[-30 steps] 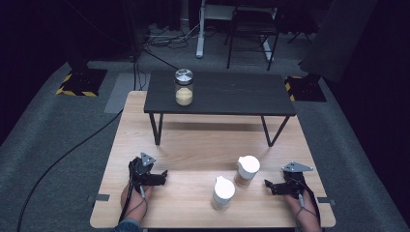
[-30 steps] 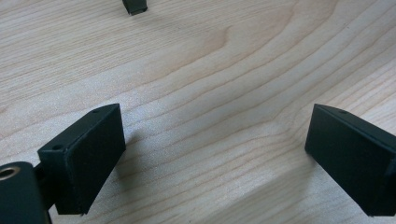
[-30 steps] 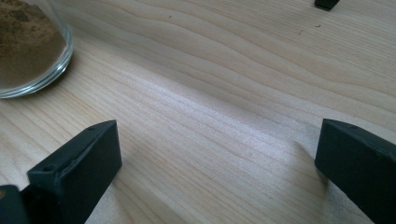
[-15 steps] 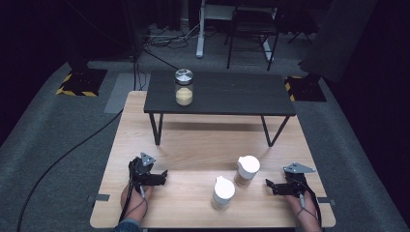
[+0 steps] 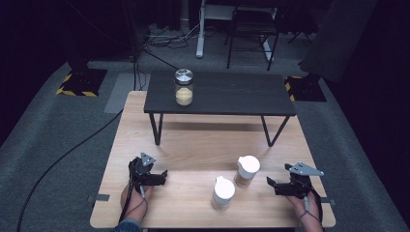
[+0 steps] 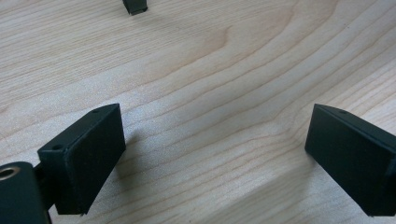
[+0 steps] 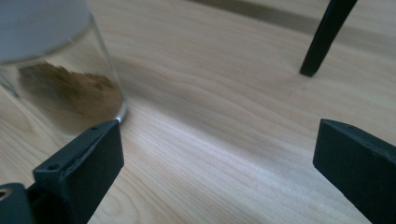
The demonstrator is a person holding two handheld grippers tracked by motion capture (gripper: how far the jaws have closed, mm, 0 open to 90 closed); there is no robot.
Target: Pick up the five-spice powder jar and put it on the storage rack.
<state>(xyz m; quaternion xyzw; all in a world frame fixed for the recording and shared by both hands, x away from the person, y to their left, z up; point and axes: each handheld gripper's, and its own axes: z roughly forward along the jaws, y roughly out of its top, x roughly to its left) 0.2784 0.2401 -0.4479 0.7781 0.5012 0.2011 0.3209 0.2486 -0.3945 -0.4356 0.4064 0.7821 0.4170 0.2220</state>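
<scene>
Two white-lidded glass jars stand on the wooden table (image 5: 203, 145): one (image 5: 223, 192) near the front middle, the other (image 5: 247, 170) just behind and right of it, holding brown powder (image 7: 70, 93). My left gripper (image 5: 162, 177) rests low at the front left, open, with only bare wood (image 6: 210, 93) between its jaws. My right gripper (image 5: 270, 184) sits at the front right, open, its jaws pointing left toward the jars; the brown-powder jar stands just beyond its left jaw. A silver-lidded jar of yellow powder (image 5: 183, 87) stands on the small black table (image 5: 232, 94).
The black table's legs (image 5: 155, 128) stand on the wood at the back; one leg (image 7: 327, 37) shows ahead of the right gripper. Cables (image 5: 63, 154) trail over the grey floor at left. A chair (image 5: 251, 29) stands behind.
</scene>
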